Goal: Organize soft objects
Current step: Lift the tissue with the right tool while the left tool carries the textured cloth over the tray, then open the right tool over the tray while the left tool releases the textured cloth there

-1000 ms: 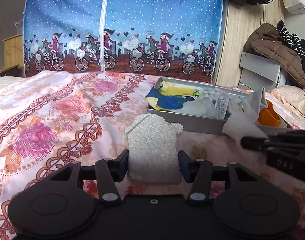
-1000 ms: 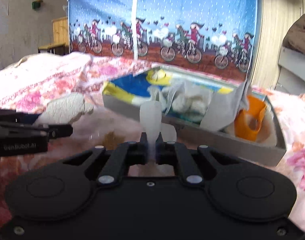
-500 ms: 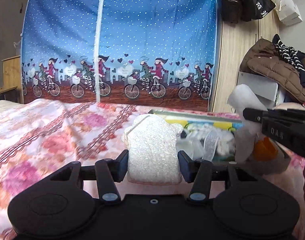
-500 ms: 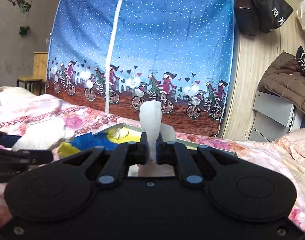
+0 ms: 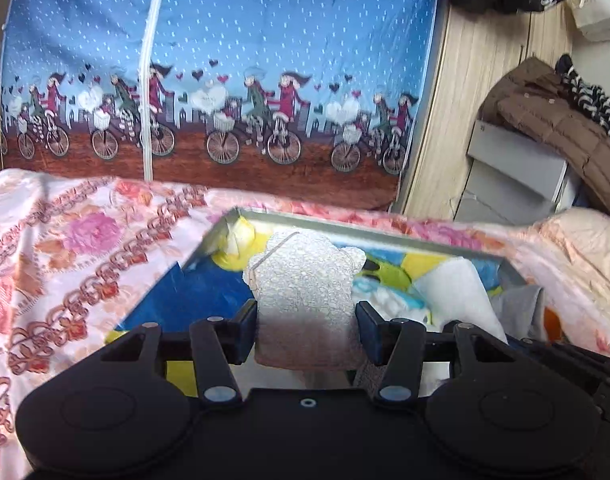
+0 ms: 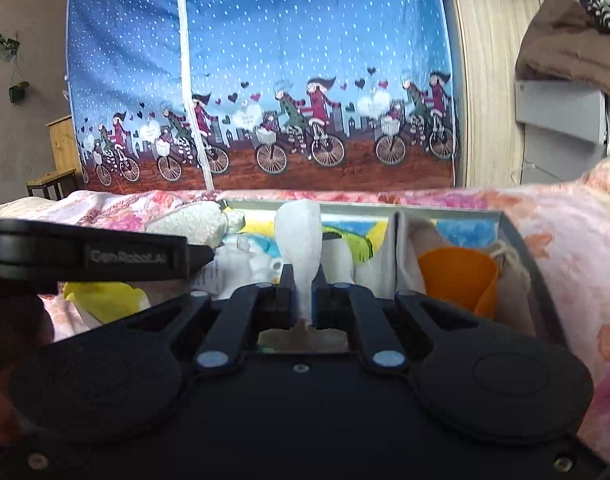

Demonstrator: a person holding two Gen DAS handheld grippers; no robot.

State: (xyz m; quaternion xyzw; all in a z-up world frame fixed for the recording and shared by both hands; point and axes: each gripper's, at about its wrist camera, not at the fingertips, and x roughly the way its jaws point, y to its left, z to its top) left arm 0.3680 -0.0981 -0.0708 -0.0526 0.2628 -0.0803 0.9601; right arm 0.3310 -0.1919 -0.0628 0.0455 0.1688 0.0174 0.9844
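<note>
Left wrist view
Held thing: one white fuzzy bear-shaped towel (image 5: 305,292), upright, above the grey metal tray (image 5: 385,230).
Left gripper (image 5: 307,330): both pads press the towel's sides.
Surface: pink floral bedspread (image 5: 85,248); blue curtain with cyclists (image 5: 233,80) behind.

Right wrist view
Held thing: one thin white soft cloth (image 6: 299,240), standing upright before the tray.
Right gripper (image 6: 303,292): jaws pressed together, pinching the cloth.
Tray: one orange cup-shaped piece (image 6: 459,278) in the right compartment.

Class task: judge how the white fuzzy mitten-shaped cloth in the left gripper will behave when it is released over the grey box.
The white fuzzy mitten-shaped cloth stands up between the left gripper fingers, so it probably has some body. It looks light and plush, so it would likely land softly in the grey box without rolling.
</note>
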